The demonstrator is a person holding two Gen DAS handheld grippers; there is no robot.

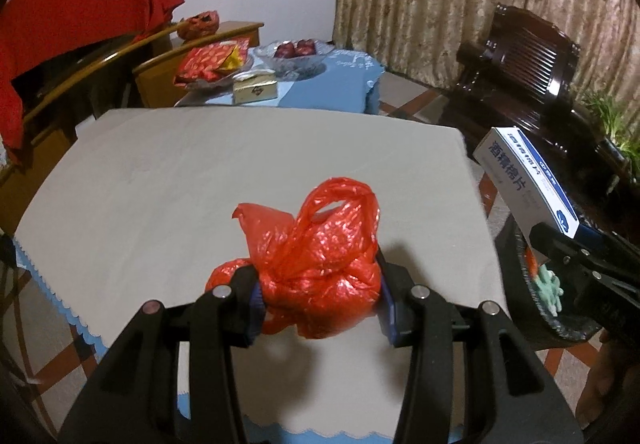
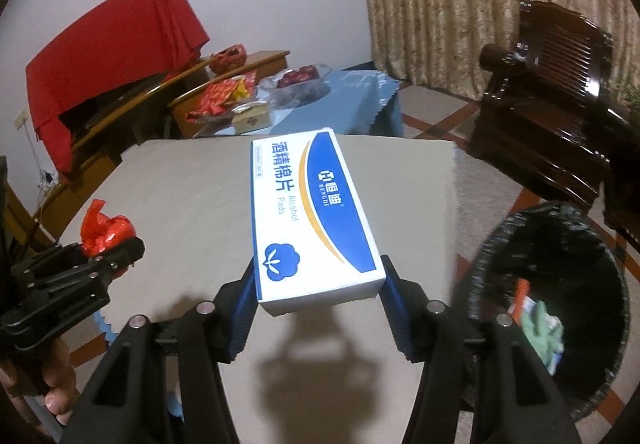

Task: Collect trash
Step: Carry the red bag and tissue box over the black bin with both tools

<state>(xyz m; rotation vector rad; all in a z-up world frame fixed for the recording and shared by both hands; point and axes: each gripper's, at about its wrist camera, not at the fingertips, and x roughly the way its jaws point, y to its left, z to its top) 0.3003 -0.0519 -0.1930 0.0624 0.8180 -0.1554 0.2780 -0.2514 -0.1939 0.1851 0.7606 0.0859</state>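
Observation:
My left gripper [image 1: 318, 294] is shut on a crumpled red plastic bag [image 1: 320, 256] and holds it over the beige table [image 1: 168, 172]. It also shows at the left of the right wrist view [image 2: 120, 248] with the red bag [image 2: 106, 230]. My right gripper [image 2: 318, 284] is shut on a white and blue alcohol pads box [image 2: 312, 216], held above the table [image 2: 192, 184]. The box [image 1: 524, 180] shows at the right of the left wrist view, above a black bin [image 1: 536, 292].
A black-lined trash bin [image 2: 552, 284] with some trash in it stands on the floor right of the table. A blue-clothed side table [image 1: 328, 84] with a fruit bowl, snacks and a tissue box stands behind. A dark wooden chair [image 2: 552, 92] stands at the right.

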